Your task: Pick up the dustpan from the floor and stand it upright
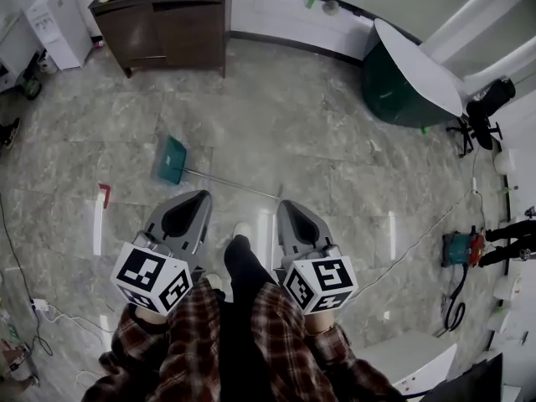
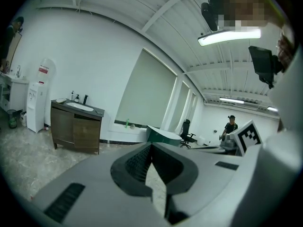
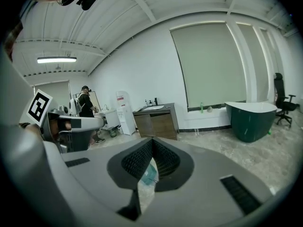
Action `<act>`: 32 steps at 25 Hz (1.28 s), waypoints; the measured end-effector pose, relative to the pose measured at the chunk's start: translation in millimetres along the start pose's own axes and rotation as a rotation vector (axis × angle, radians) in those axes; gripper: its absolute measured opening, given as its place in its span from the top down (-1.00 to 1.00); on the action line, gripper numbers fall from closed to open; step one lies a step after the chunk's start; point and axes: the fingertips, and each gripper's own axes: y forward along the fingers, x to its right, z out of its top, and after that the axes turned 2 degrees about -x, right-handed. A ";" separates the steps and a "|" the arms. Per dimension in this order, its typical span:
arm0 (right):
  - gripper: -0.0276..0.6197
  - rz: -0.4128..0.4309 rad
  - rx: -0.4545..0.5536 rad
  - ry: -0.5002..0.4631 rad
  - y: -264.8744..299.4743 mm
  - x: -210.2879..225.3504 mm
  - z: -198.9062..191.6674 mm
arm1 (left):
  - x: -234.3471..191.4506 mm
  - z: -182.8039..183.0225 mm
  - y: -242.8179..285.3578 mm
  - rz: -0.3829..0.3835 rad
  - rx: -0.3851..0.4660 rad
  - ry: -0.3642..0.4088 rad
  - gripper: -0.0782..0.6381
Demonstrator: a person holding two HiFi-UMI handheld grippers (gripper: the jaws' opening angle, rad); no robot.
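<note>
Cool, even white light fills the room from ceiling tube lamps point(image 2: 229, 36), which burn out to pure white in the left gripper view. The polished stone floor point(image 1: 285, 132) throws them back as short bright streaks in the head view, and shadows are soft and faint. All three views are fisheye, so walls and beams bow and the gripper views darken to a black round rim. The near grey shells of the left gripper point(image 2: 152, 143) and right gripper point(image 3: 152, 139) look soft.
</note>
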 end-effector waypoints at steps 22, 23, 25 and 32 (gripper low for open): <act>0.89 -0.017 -0.056 -0.026 138.5 122.2 82.4 | -54.5 75.3 187.9 -0.017 -0.024 0.037 0.76; 0.89 -0.034 -0.050 -0.022 145.5 123.8 87.6 | -60.4 80.4 193.8 -0.031 -0.026 0.046 0.76; 0.89 -0.067 -0.031 -0.015 162.3 125.8 100.5 | -75.9 93.7 206.4 -0.057 -0.023 0.067 0.76; 0.89 -0.181 0.024 -0.008 228.2 122.3 144.3 | -128.7 137.1 245.7 -0.166 -0.022 0.140 0.76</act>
